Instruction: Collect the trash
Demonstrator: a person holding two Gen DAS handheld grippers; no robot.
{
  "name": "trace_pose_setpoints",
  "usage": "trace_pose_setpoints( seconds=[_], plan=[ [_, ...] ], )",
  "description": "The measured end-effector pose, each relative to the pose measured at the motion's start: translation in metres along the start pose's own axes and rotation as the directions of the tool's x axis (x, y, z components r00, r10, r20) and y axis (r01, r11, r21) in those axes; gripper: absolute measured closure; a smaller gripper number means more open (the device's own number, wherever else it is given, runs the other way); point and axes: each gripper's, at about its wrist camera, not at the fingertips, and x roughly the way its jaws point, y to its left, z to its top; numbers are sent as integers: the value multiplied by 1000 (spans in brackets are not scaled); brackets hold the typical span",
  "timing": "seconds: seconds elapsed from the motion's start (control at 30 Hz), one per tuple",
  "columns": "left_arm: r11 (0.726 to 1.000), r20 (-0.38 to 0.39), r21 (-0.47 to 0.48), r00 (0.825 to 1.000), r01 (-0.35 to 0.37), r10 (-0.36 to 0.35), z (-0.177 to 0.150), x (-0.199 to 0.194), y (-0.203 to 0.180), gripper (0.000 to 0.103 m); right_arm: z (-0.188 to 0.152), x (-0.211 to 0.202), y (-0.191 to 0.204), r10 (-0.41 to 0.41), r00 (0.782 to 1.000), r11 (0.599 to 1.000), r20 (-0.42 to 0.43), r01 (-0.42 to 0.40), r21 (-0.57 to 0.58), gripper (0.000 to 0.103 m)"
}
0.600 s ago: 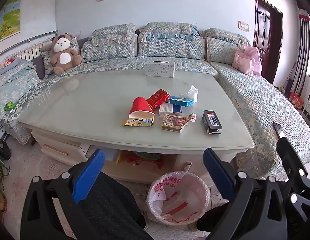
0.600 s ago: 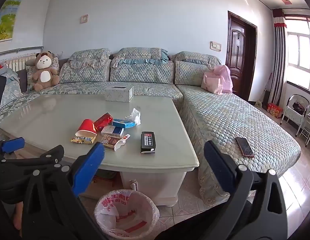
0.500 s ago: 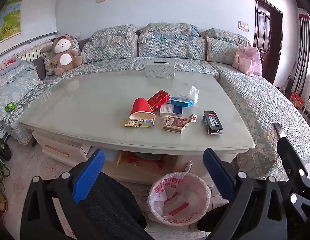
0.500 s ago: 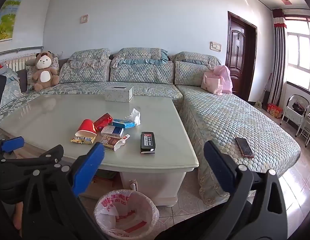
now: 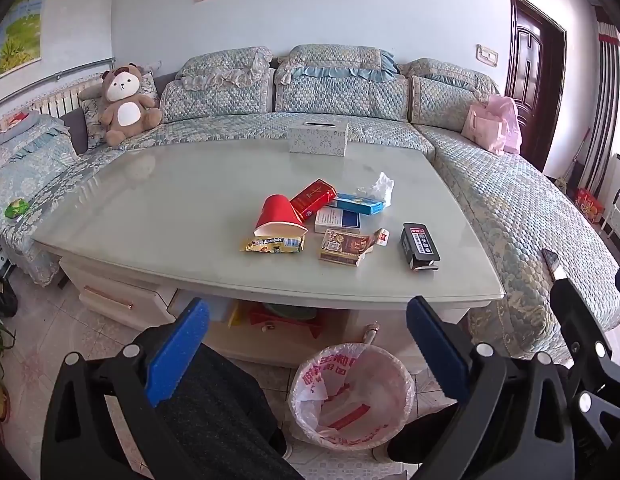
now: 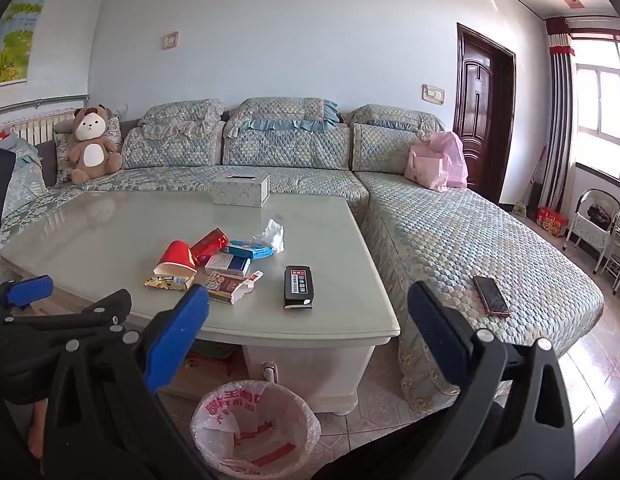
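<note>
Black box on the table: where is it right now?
In both wrist views the black box lies flat near the table's front right corner, apart from the litter pile, right of the torn brown packet.

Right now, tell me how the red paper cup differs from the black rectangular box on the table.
The red paper cup lies tipped on its side amid the litter cluster; the black rectangular box lies flat, apart to the right. The cup is round and tapered, the box flat-sided. Both rest on the glass-topped table.
</note>
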Motion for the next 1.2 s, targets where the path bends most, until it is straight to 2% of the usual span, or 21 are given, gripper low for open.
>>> trace_pose_setpoints(
  seconds=[1.2],
  plan=[
    [1000, 6, -12, 1000, 8, -8, 0, -5, 1, 6, -1, -3, -4, 3, 1000, 1000, 8, -3, 9, 6]
  ],
)
